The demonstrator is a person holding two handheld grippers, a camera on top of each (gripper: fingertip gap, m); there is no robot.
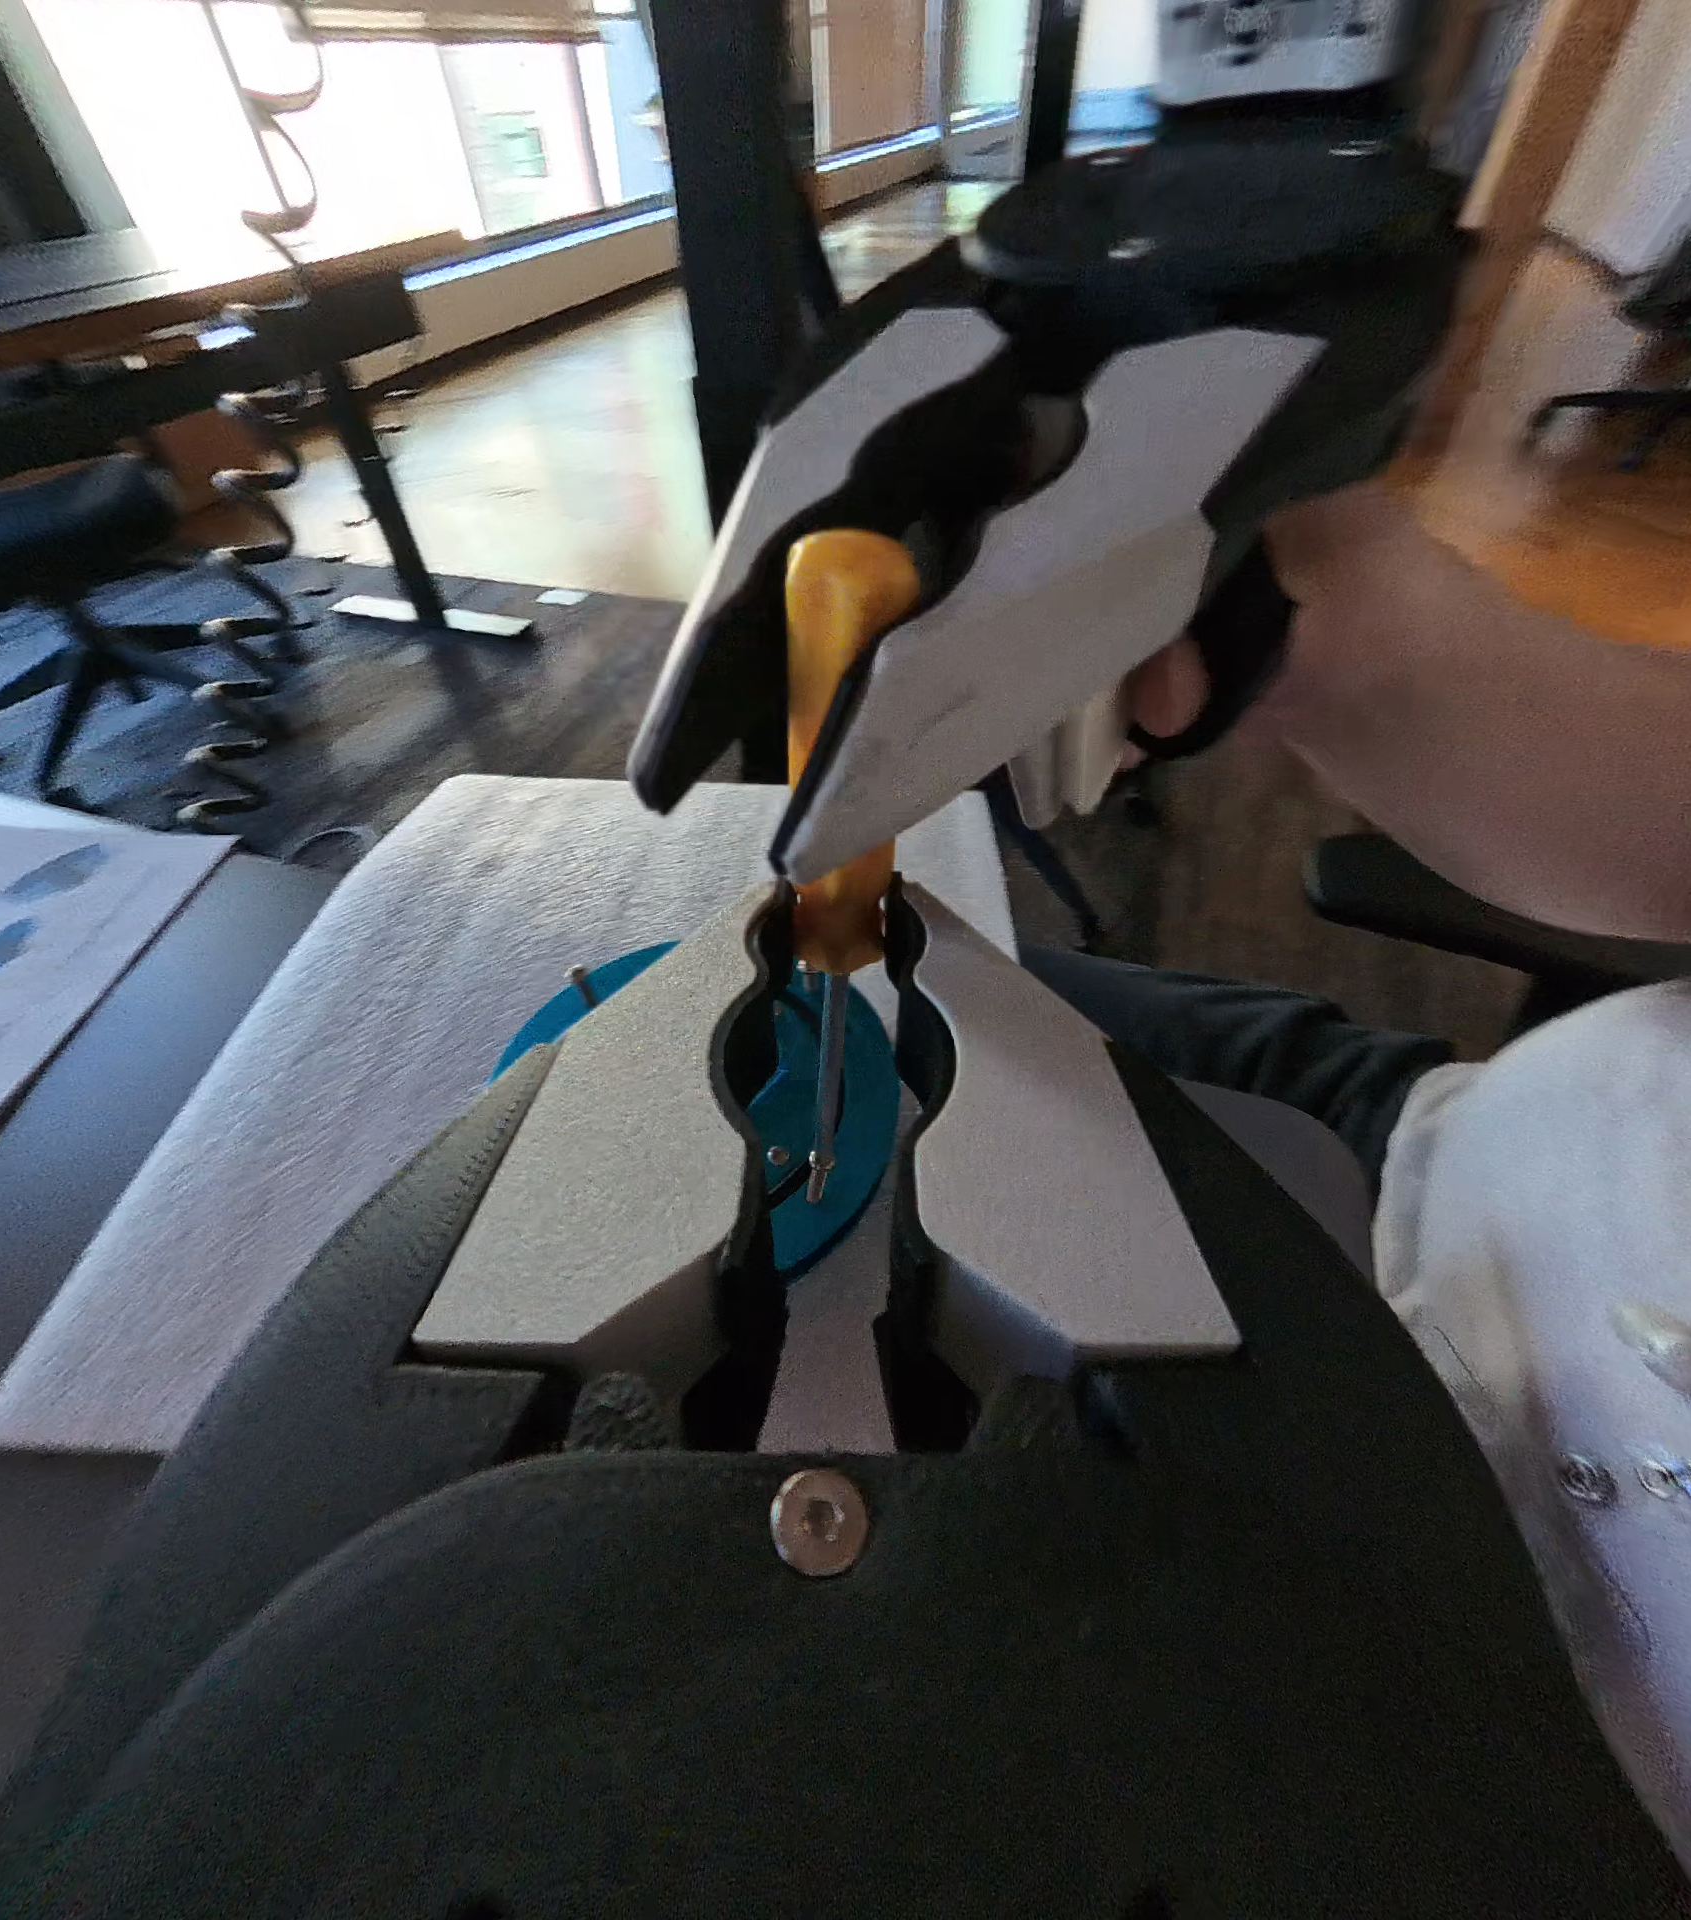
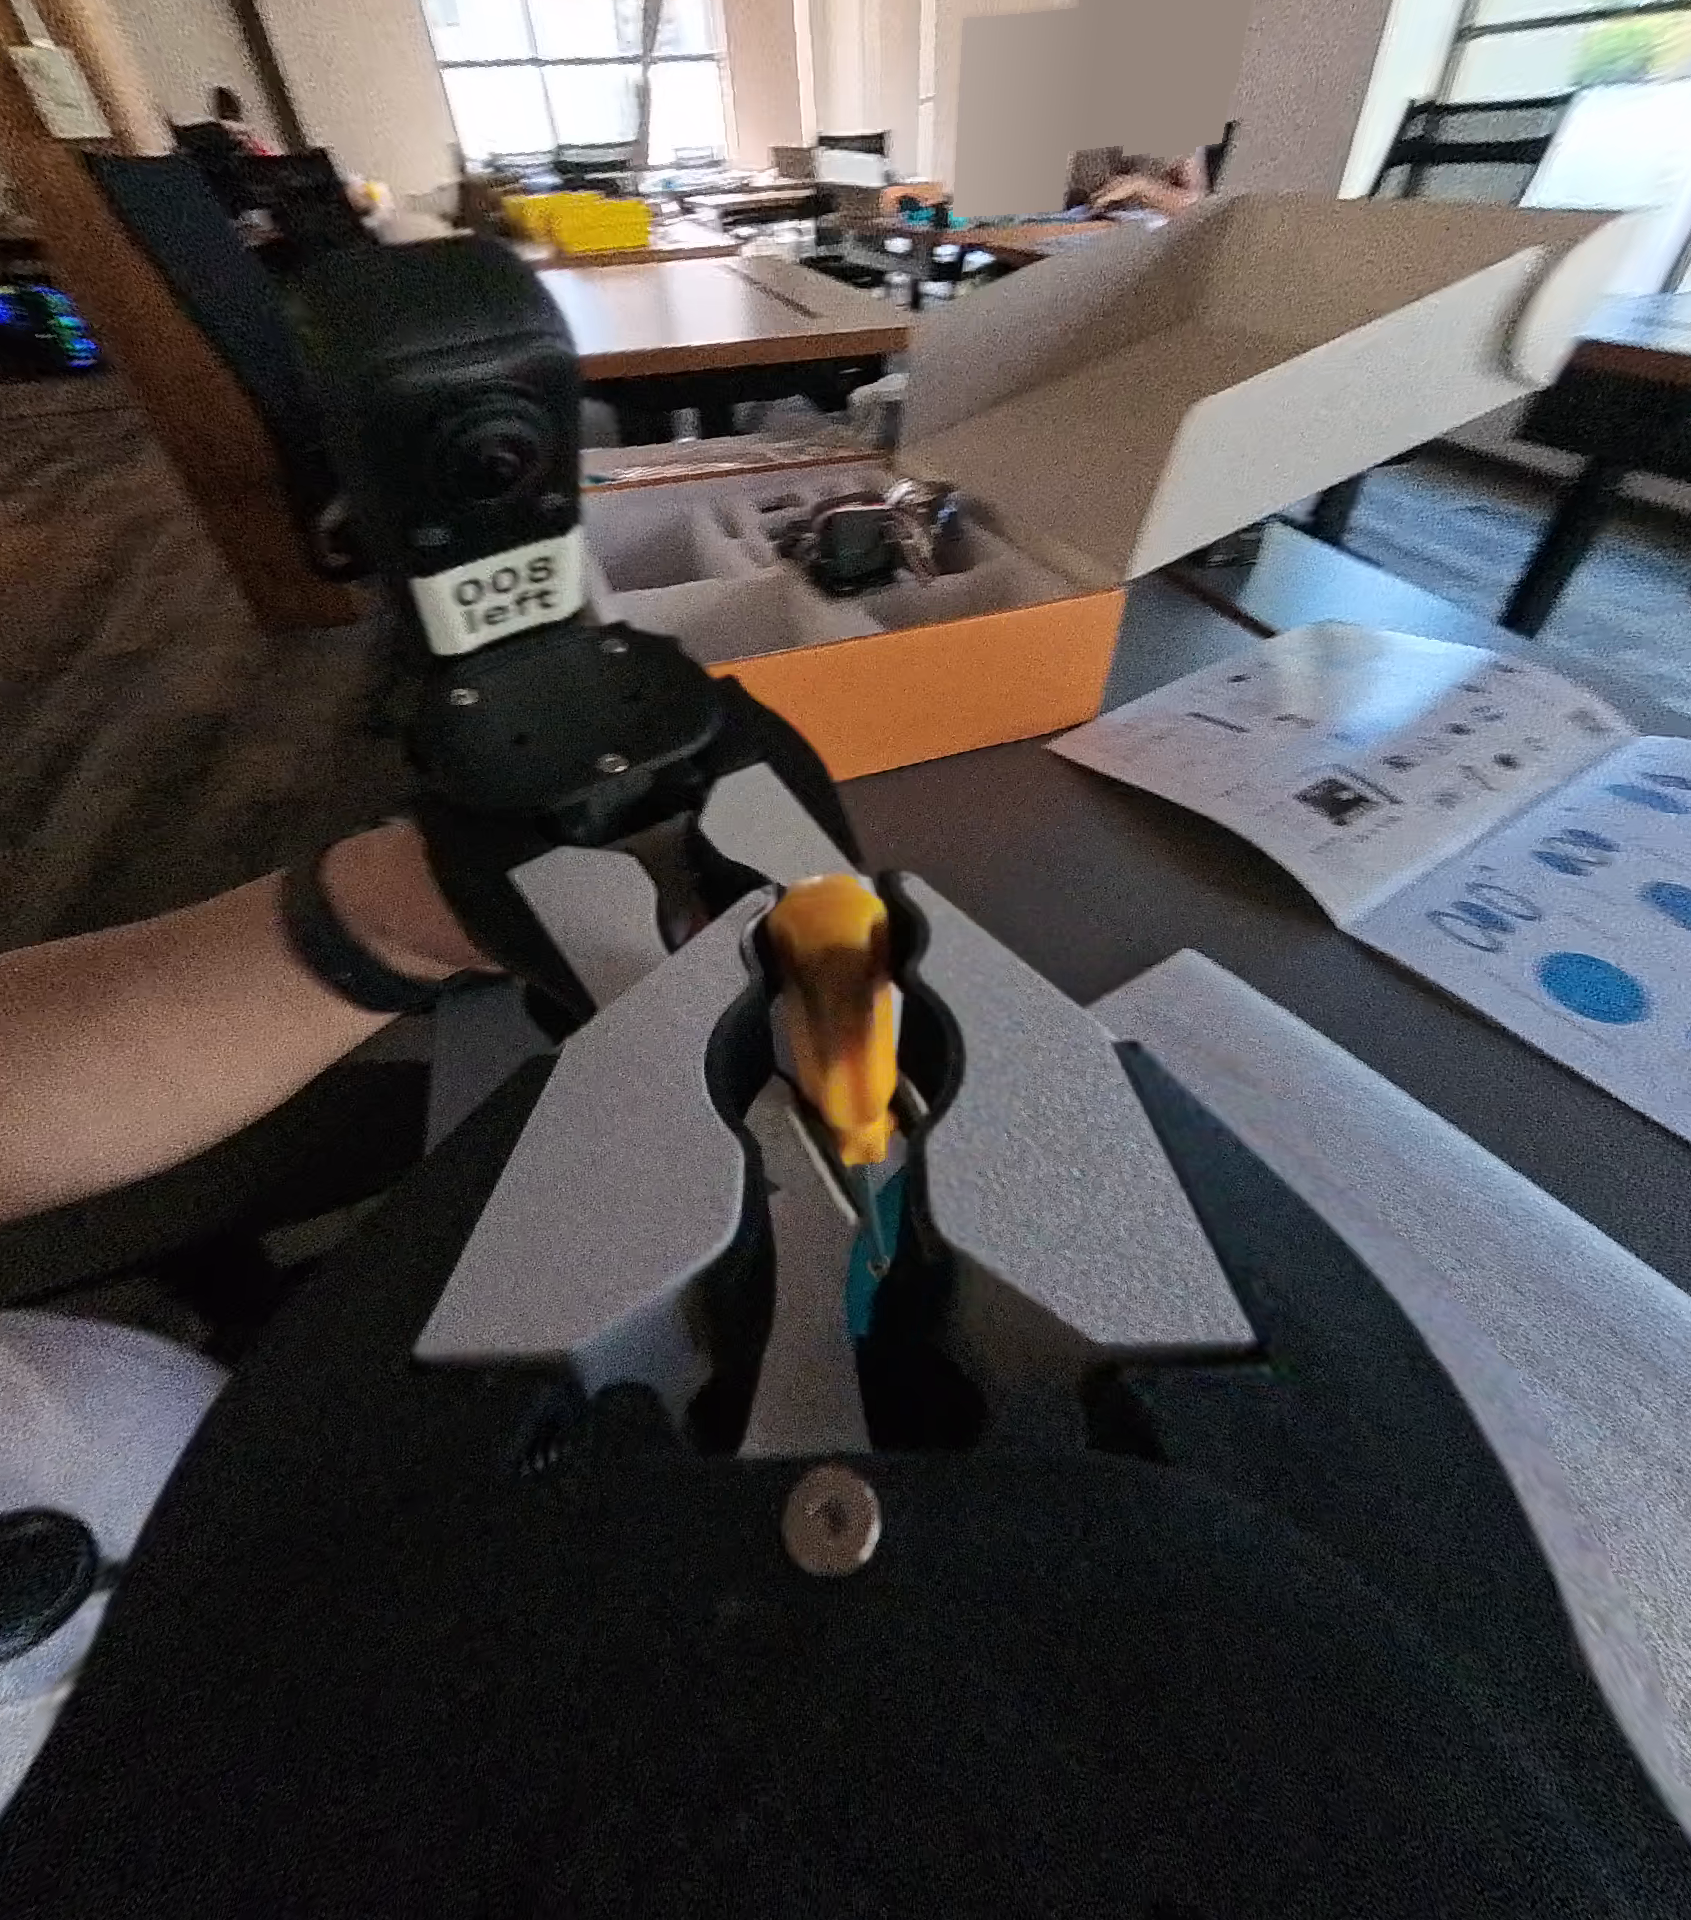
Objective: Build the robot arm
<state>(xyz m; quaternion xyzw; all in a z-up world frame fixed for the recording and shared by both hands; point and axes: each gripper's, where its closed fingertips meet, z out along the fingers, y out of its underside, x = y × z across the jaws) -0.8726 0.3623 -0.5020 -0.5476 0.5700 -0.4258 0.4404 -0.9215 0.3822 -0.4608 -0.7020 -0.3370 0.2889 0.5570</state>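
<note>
Two handheld grippers meet over a pale mat (image 1: 321,1039) on a dark table. The right gripper (image 2: 828,914) is clamped on the orange handle of a small screwdriver (image 1: 836,665), held upright. The left gripper (image 1: 836,904) closes around the handle's lower end, just beneath. The tip touches a screw on a blue disc (image 1: 846,1174) directly below. An open orange box (image 2: 924,675) and a printed sheet (image 2: 1443,790) lie beyond.

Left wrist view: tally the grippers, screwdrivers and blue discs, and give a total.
Grippers: 2, the left gripper and the right gripper
Orange-handled screwdriver: 1
Blue disc: 1
Total: 4
</note>
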